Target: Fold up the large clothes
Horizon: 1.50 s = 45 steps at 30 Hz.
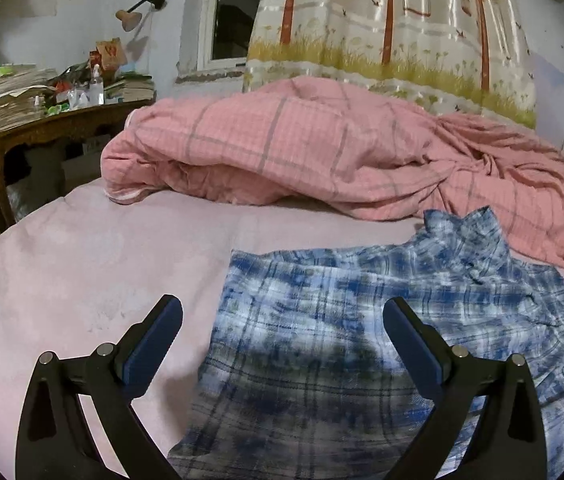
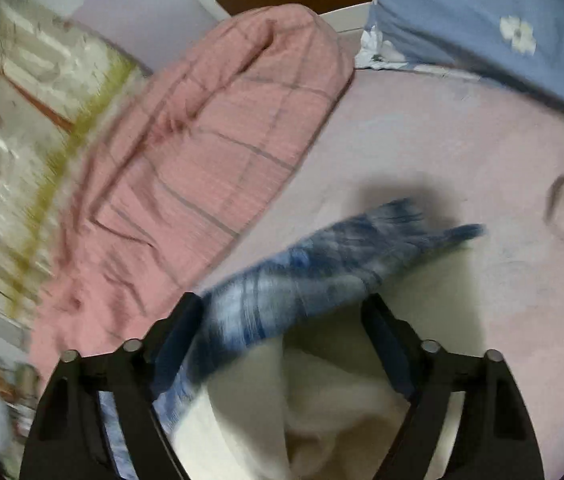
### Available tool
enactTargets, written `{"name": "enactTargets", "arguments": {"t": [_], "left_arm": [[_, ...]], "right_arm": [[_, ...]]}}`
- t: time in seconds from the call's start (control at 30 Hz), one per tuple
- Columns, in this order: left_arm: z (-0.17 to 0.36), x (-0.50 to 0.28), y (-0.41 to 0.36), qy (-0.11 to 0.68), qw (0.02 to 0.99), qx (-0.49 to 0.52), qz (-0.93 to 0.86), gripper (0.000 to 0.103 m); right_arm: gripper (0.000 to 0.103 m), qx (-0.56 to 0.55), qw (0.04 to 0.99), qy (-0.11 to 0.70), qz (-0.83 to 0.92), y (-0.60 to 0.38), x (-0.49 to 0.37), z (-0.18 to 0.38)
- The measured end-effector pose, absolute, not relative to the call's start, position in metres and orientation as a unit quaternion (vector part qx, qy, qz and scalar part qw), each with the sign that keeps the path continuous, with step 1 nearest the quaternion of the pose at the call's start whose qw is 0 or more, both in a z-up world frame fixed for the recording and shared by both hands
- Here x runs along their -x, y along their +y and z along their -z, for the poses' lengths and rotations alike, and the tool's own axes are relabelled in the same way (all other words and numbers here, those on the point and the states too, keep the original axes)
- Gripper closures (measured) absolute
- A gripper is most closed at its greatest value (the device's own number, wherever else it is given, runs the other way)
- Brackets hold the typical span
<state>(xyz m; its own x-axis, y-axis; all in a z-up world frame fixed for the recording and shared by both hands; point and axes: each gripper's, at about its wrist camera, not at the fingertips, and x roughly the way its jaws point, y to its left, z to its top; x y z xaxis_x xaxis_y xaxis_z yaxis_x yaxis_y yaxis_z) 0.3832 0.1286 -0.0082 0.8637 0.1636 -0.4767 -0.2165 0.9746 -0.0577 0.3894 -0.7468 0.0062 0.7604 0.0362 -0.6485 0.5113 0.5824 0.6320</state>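
Note:
A blue and white plaid shirt [image 1: 362, 332] lies spread on the pink bed sheet [image 1: 82, 272], collar toward the far right. My left gripper [image 1: 282, 312] is open just above the shirt's left part, one finger over the sheet, one over the cloth. In the right wrist view, my right gripper [image 2: 282, 304] is open, and a blurred sleeve or edge of the shirt [image 2: 322, 256] runs across between the fingers, its pale inner side [image 2: 314, 392] below. I cannot tell whether it touches the pads.
A crumpled pink checked duvet [image 1: 302, 148] lies across the far side of the bed, also in the right wrist view [image 2: 202, 160]. A cluttered wooden desk [image 1: 62, 124] stands at the far left. A blue pillow [image 2: 482, 28] lies at the headboard. A printed curtain [image 1: 382, 20] hangs behind.

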Motion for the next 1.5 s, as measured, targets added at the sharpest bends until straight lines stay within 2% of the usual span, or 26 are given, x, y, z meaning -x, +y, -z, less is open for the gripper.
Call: {"name": "enactTargets", "arguments": {"t": [0.07, 0.1, 0.13, 0.17, 0.23, 0.33, 0.5, 0.63, 0.8, 0.83, 1.03, 1.07, 1.1, 1.13, 1.17, 1.2, 1.4, 1.47, 1.5], "left_arm": [[0.008, -0.384, 0.131, 0.242, 0.964, 0.062, -0.095, 0.003], [0.008, -0.384, 0.132, 0.243, 0.963, 0.065, -0.094, 0.003], [0.008, -0.384, 0.133, 0.242, 0.963, 0.068, -0.093, 0.003], [0.007, -0.384, 0.134, 0.24, 0.964, 0.07, -0.093, 0.003], [0.005, -0.384, 0.133, 0.234, 0.965, 0.071, -0.091, 0.003], [0.001, -0.38, 0.13, 0.223, 0.969, 0.065, -0.088, 0.003], [-0.008, -0.373, 0.126, 0.202, 0.974, 0.052, -0.093, 0.003], [-0.011, -0.372, 0.127, 0.199, 0.974, 0.058, -0.088, 0.003], [-0.012, -0.372, 0.138, 0.198, 0.972, 0.09, -0.085, 0.003], [-0.012, -0.373, 0.141, 0.199, 0.971, 0.1, -0.083, 0.003], [-0.009, -0.372, 0.148, 0.205, 0.968, 0.126, -0.075, 0.003], [-0.009, -0.371, 0.149, 0.204, 0.968, 0.127, -0.074, 0.003], [-0.009, -0.372, 0.148, 0.204, 0.968, 0.126, -0.073, 0.003], [-0.009, -0.372, 0.147, 0.205, 0.968, 0.125, -0.073, 0.003], [-0.009, -0.372, 0.147, 0.206, 0.968, 0.123, -0.073, 0.003], [-0.008, -0.373, 0.145, 0.208, 0.968, 0.119, -0.072, 0.003], [-0.003, -0.373, 0.132, 0.209, 0.972, 0.068, -0.085, 0.003], [-0.001, -0.376, 0.129, 0.214, 0.971, 0.06, -0.085, 0.003], [0.0, -0.377, 0.127, 0.215, 0.971, 0.06, -0.083, 0.003]], "right_arm": [[0.042, -0.454, 0.828, 0.301, 0.133, -0.749, -0.39, 0.001], [0.066, -0.457, 0.831, 0.29, 0.13, -0.748, -0.39, -0.001], [0.075, -0.452, 0.837, 0.279, 0.133, -0.743, -0.39, -0.007], [0.077, -0.437, 0.845, 0.271, 0.145, -0.737, -0.389, -0.016], [0.09, -0.366, 0.876, 0.265, 0.17, -0.717, -0.392, -0.048], [0.094, -0.287, 0.91, 0.25, 0.165, -0.679, -0.398, -0.094], [0.094, -0.131, 0.944, 0.242, 0.181, -0.584, -0.413, -0.157], [0.094, -0.046, 0.94, 0.236, 0.241, -0.537, -0.425, -0.184], [0.095, -0.079, 0.95, 0.203, 0.222, -0.529, -0.406, -0.204], [0.099, -0.082, 0.955, 0.196, 0.208, -0.53, -0.403, -0.205], [0.099, -0.038, 0.952, 0.241, 0.183, -0.499, -0.409, -0.207], [0.096, -0.049, 0.949, 0.247, 0.189, -0.503, -0.41, -0.203], [0.08, -0.076, 0.947, 0.25, 0.189, -0.512, -0.41, -0.199], [0.045, -0.099, 0.945, 0.252, 0.186, -0.521, -0.41, -0.195], [0.027, -0.131, 0.941, 0.252, 0.181, -0.534, -0.408, -0.189], [0.02, -0.17, 0.937, 0.248, 0.179, -0.55, -0.407, -0.18], [0.023, -0.305, 0.893, 0.271, 0.19, -0.625, -0.432, -0.114], [0.034, -0.299, 0.889, 0.266, 0.222, -0.639, -0.441, -0.098], [0.046, -0.283, 0.891, 0.265, 0.236, -0.643, -0.447, -0.094]]}}
